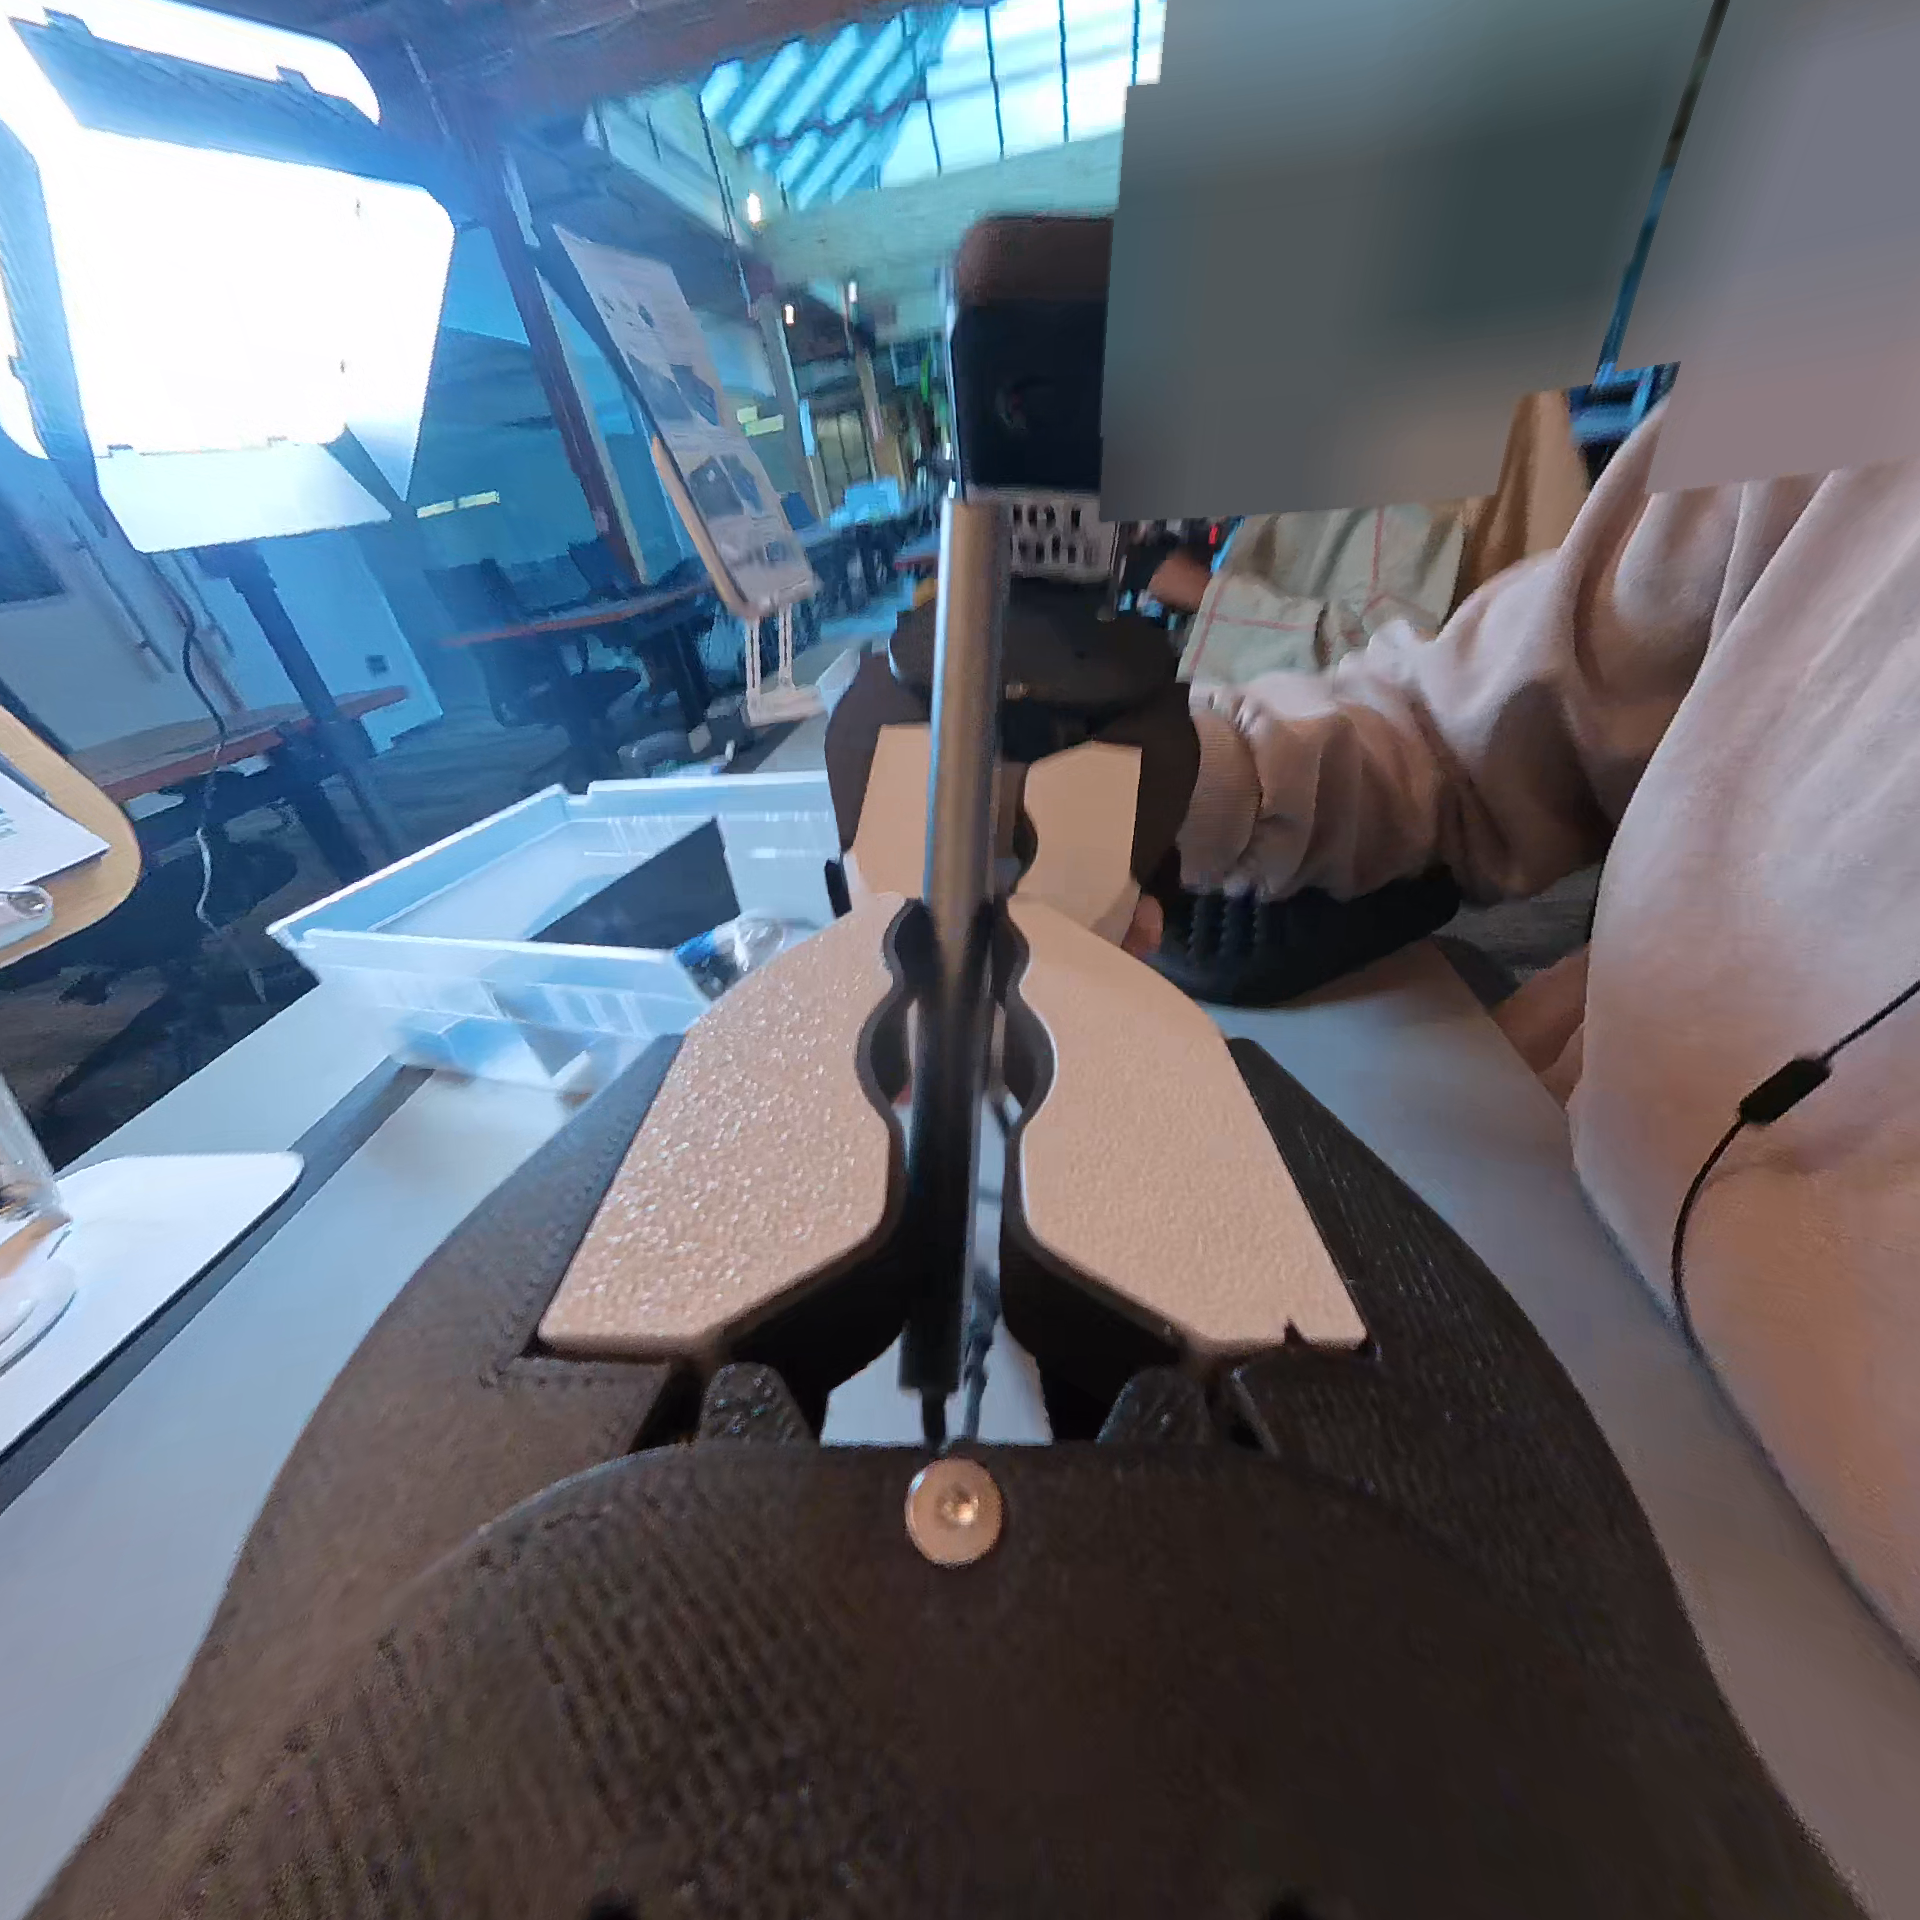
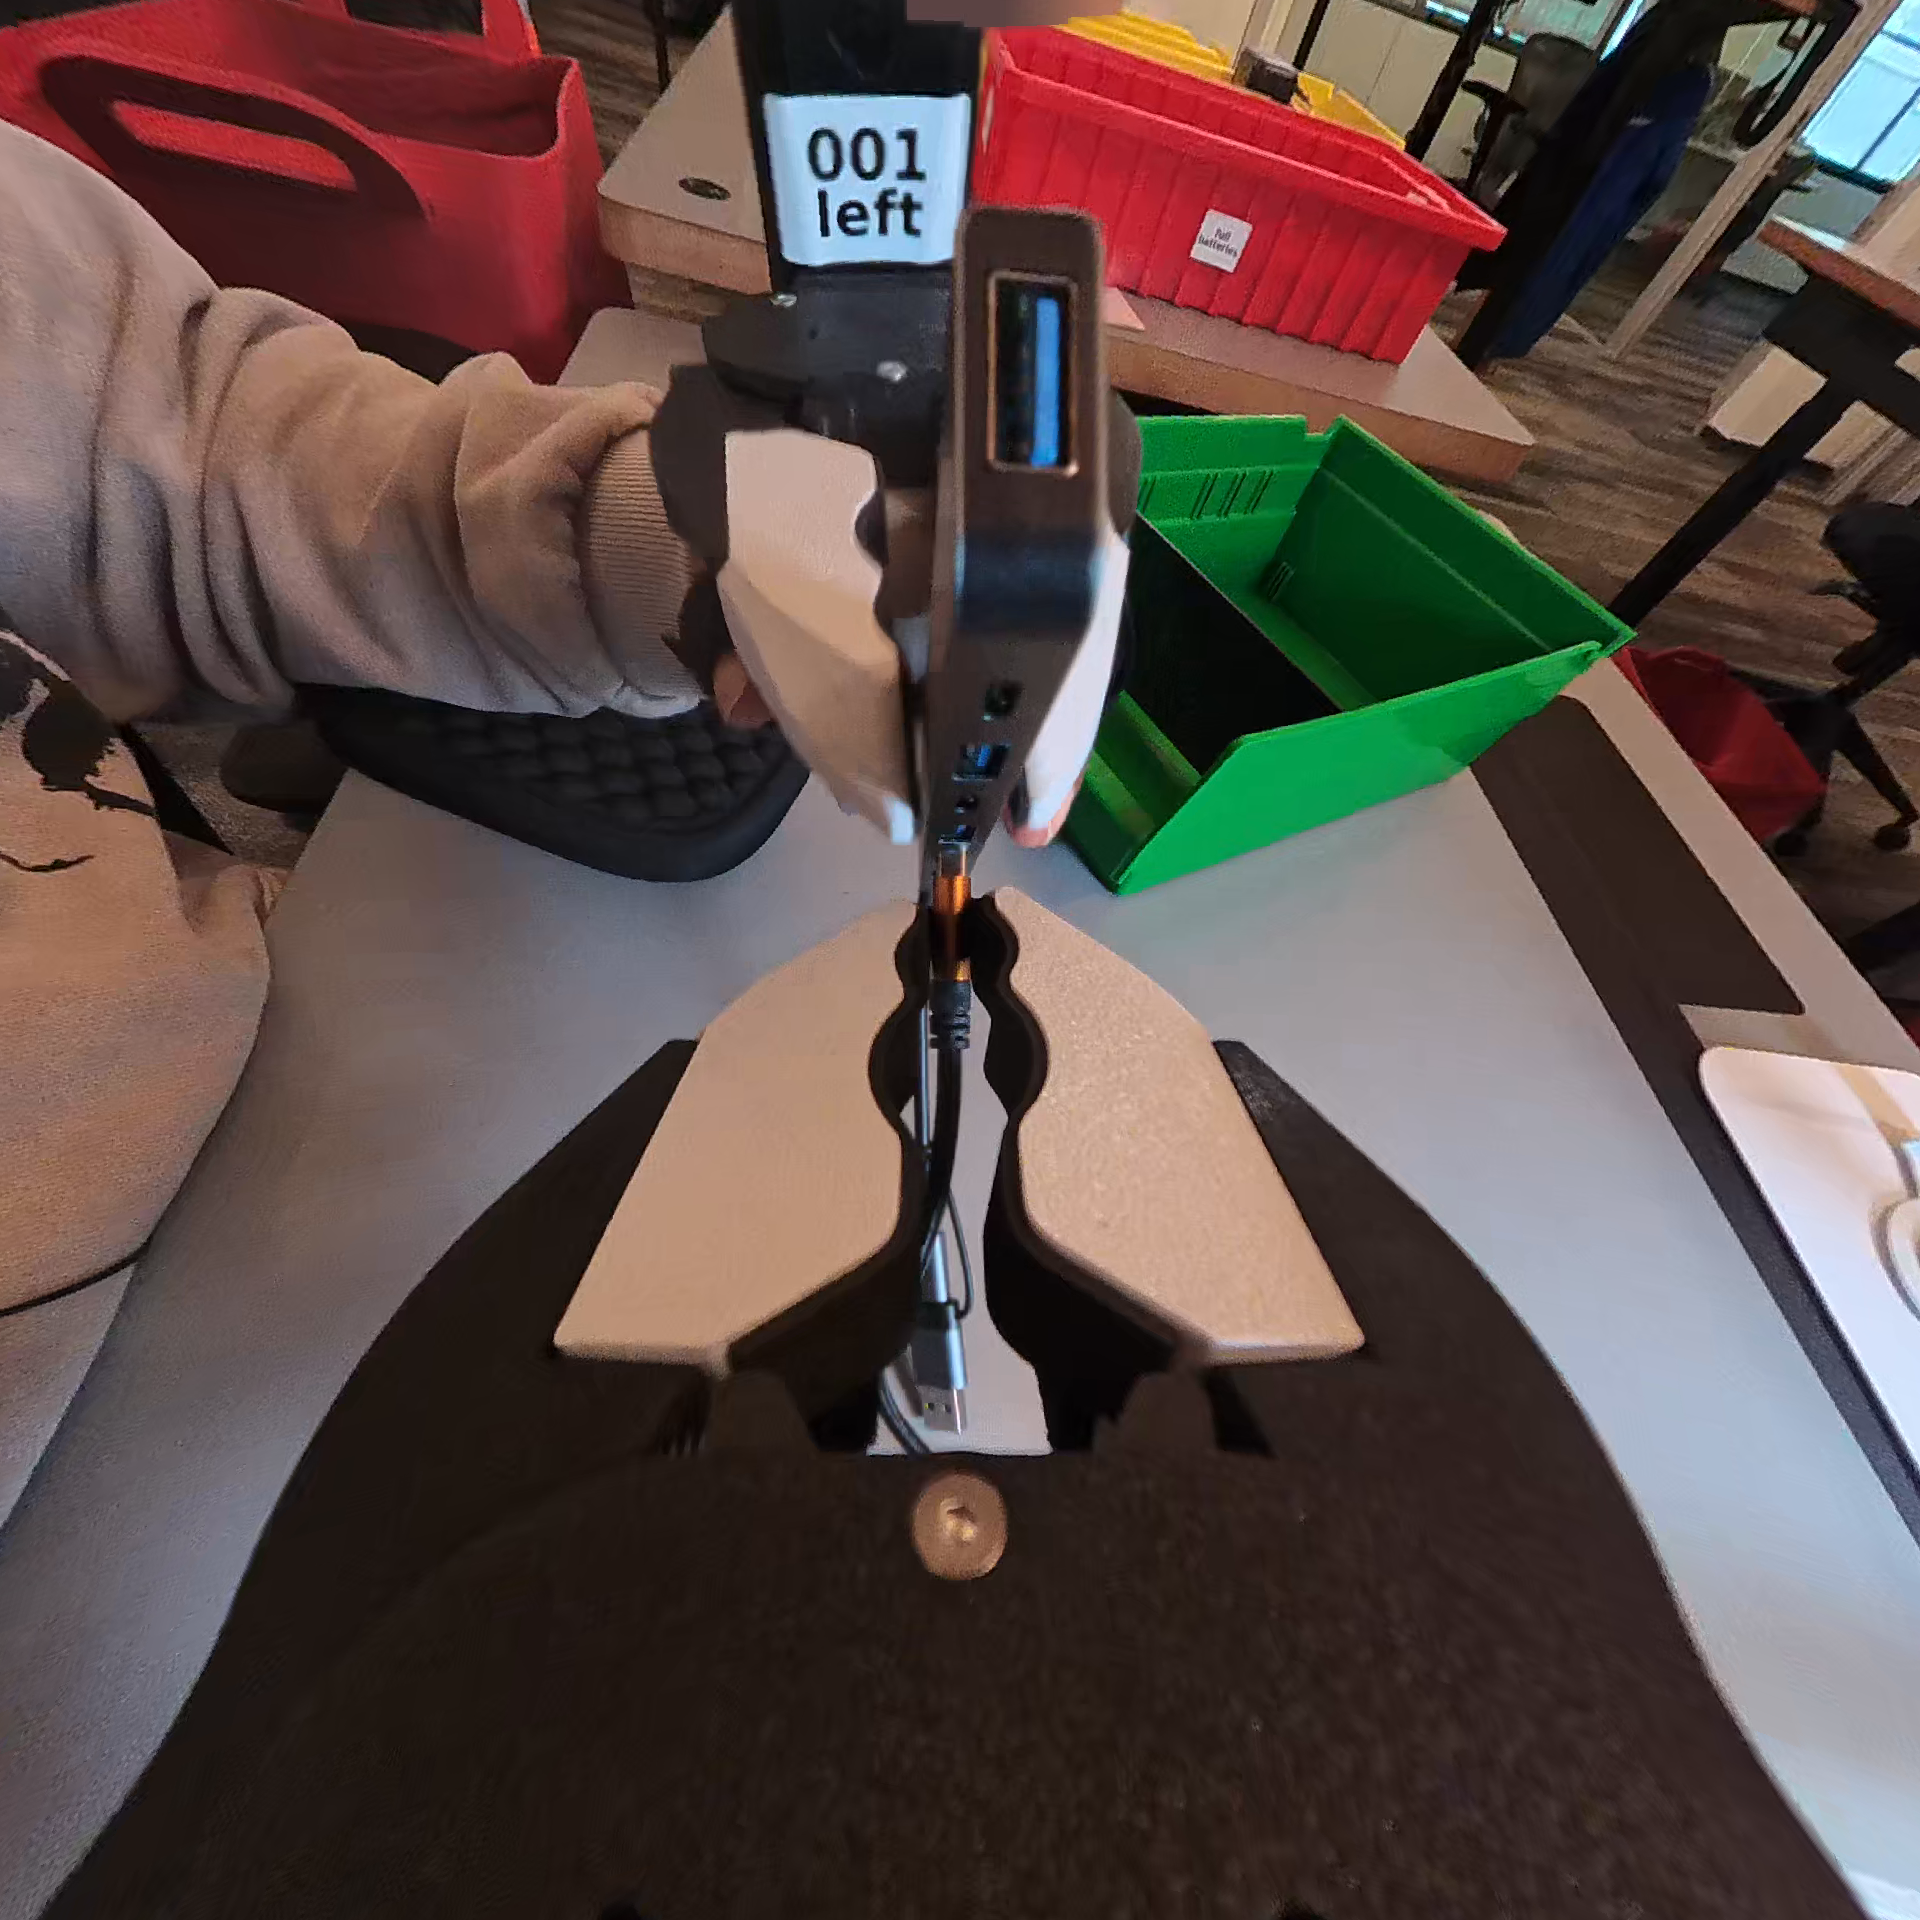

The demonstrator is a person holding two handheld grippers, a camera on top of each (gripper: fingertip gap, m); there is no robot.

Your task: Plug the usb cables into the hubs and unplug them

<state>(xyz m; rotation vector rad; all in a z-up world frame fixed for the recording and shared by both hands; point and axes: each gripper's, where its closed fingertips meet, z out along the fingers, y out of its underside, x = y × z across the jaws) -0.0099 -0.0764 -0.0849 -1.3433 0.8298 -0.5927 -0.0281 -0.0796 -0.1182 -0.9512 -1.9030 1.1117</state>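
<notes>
Two tongs meet over the grey worktop [image 2: 1351,1039], each pinching one half of the job. Left tongs [image 1: 951,1049] are pressed onto the hub [image 1: 961,727], a slim grey bar held edge-on and pointing away from the camera; its near end sits deep between the fingers [image 1: 748,1143]. Seen from the right wrist view, the same hub [image 2: 1023,540] is clamped between the left tongs' pale fingers, its ported edge facing the camera. Right tongs [image 2: 951,966] are closed to a narrow slit on an orange-and-black plug [image 2: 951,925], whose tip sits right at the hub's lowest port; whether it is seated or only touching is hard to tell. A black cable [image 2: 940,1164] trails back from the plug between the fingers, and a silver connector [image 2: 940,1382] lies below them near the tongs' base. A green bin [image 2: 1351,665] stands behind the hub on the worktop. In the left view the hub hides the plug, and the right tongs [image 1: 997,831] show only in part behind it.
</notes>
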